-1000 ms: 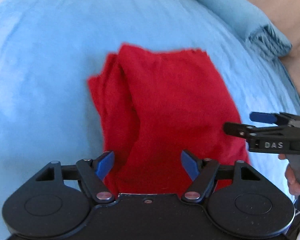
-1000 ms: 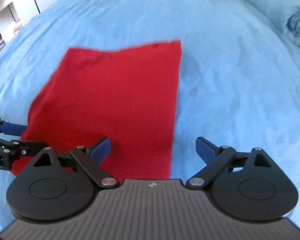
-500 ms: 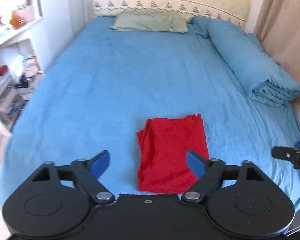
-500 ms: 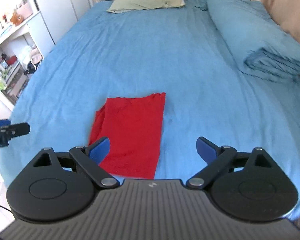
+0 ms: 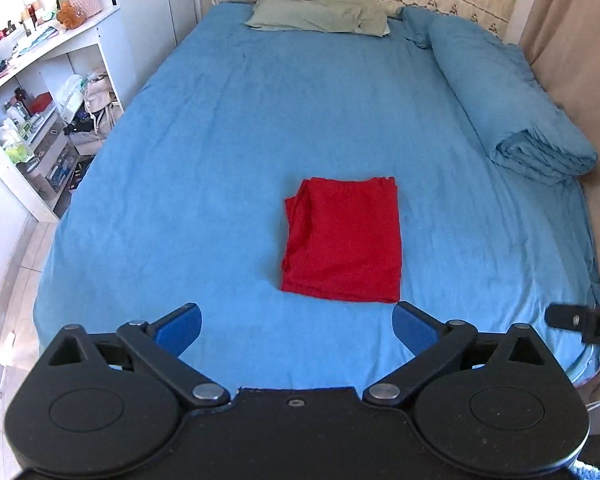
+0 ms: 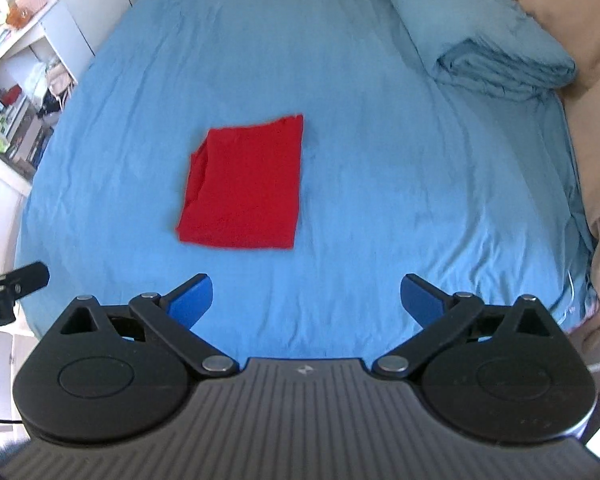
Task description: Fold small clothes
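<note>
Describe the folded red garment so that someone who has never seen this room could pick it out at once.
Start at the big bed with the blue sheet that fills the room. On its near half, away from the green pillow and the rolled blue blanket, lies the red garment, folded into a flat rectangle. It is the only red thing on the bed.

Green pillow [image 5: 320, 16] at headboard; rolled blue duvet [image 5: 512, 100] beside curtain; cluttered white shelves [image 5: 32, 92].
</note>
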Tool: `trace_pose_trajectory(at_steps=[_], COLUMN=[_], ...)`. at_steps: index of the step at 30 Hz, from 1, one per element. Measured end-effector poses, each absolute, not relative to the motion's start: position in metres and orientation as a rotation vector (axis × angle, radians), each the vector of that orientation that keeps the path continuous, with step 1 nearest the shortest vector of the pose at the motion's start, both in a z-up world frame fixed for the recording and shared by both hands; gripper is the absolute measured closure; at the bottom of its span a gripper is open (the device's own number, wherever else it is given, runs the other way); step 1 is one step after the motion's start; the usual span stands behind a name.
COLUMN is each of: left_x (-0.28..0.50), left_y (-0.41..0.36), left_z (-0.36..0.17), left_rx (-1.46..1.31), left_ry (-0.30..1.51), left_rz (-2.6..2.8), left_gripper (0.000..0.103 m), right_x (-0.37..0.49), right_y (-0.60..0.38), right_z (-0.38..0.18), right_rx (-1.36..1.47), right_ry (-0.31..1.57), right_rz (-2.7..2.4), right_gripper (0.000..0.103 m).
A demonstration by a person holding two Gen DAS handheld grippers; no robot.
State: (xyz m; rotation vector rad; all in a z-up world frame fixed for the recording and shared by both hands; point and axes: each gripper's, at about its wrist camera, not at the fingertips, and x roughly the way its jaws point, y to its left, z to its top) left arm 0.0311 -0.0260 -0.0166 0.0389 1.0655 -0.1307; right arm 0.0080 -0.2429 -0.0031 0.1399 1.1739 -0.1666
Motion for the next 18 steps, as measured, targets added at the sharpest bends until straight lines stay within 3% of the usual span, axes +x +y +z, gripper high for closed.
trace_pose_trajectory(at_steps=[18], left_x=[0.013], left_y=[-0.038], left_z=[-0.002], left_rx=[0.14], left_ry=[1.001], left_rz=[-0.148], left_gripper=[0.0], right_x=[-0.025], right_y=[-0.248], right_z=[0.0], right_rx=[0.168], right_ry=[1.163], right_rz=[-0.213], right_gripper=[0.0])
